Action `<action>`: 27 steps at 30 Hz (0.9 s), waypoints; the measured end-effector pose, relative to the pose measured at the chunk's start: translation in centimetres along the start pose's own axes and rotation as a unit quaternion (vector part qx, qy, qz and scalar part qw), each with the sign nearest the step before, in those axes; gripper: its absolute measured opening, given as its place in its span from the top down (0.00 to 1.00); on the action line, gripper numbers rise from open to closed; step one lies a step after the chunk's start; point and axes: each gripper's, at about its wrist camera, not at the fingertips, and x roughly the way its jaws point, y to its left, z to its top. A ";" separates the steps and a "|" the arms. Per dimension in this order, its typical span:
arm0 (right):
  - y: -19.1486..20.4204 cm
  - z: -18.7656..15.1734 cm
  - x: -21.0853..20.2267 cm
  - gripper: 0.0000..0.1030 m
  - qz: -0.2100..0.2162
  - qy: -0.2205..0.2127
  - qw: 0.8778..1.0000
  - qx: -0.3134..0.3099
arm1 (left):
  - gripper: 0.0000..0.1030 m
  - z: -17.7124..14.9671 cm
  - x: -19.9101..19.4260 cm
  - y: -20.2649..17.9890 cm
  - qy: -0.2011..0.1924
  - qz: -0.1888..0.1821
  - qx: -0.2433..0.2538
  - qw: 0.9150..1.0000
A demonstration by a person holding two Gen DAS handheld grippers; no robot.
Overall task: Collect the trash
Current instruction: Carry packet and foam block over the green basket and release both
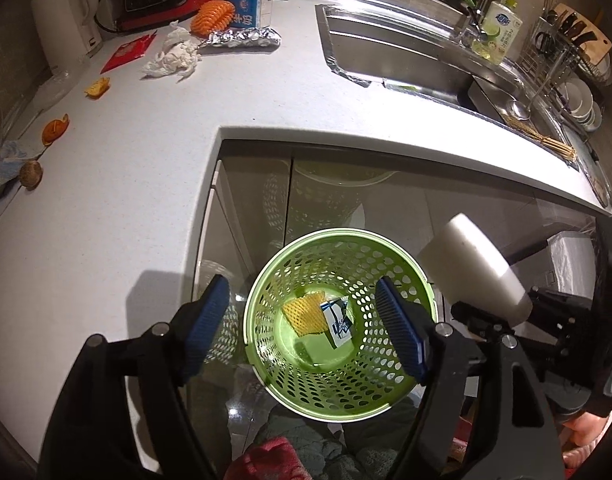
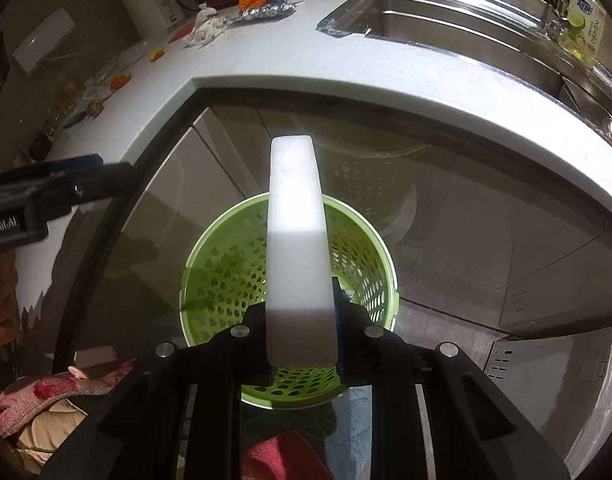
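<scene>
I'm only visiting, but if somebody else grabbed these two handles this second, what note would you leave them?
Left gripper: open, nothing in it, over the green basket.
Right gripper: shut on a white foam block, above the same basket.
Done: a yellow foam net and a small blue-and-white carton lie in the basket.
Left: drop the block in. Then clear the counter: crumpled tissue, foil, red wrapper, orange peel, milk carton.
</scene>
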 end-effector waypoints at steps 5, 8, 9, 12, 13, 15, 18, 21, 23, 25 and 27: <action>1.2 -0.6 0.9 0.38 -0.004 0.016 0.999 -0.030 | 0.30 0.2 -0.2 1.1 -0.003 0.005 -0.018 1.000; 1.6 -0.1 0.7 0.37 -0.004 0.014 0.999 -0.041 | 0.27 0.3 -0.3 1.5 -0.004 0.009 -0.026 1.000; 1.6 0.2 0.6 0.37 -0.004 0.011 0.999 -0.042 | 0.26 0.4 -0.4 1.6 -0.007 0.011 -0.029 1.000; 1.8 1.4 -0.1 0.31 -0.005 -0.001 0.999 -0.046 | 0.26 0.6 -0.8 1.7 -0.014 0.015 -0.030 0.999; 1.9 1.8 -0.3 0.29 -0.006 -0.006 0.999 -0.047 | 0.25 0.8 -1.0 1.9 -0.017 0.015 -0.032 0.999; 2.5 2.8 -0.9 0.23 -0.008 -0.017 0.998 -0.054 | 0.24 1.0 -1.6 2.3 -0.027 0.012 -0.038 0.999; 3.9 4.4 -1.9 0.16 -0.004 -0.038 0.996 -0.078 | 0.18 1.5 -2.9 3.7 -0.047 0.018 -0.052 0.997; 6.0 6.5 -2.7 0.09 0.002 -0.058 0.992 -0.109 | 0.15 2.1 -4.3 6.0 -0.073 0.037 -0.070 0.994; 7.4 8.1 -2.9 0.08 0.009 -0.069 0.989 -0.128 | 0.12 2.5 -5.3 8.1 -0.091 0.054 -0.085 0.991; 8.8 9.9 -3.0 0.06 0.019 -0.079 0.986 -0.143 | 0.11 3.0 -6.0 10.3 -0.107 0.074 -0.104 0.986; 10.2 11.8 -2.9 0.04 0.029 -0.089 0.983 -0.156 | 0.10 3.4 -6.3 12.6 -0.113 0.093 -0.124 0.981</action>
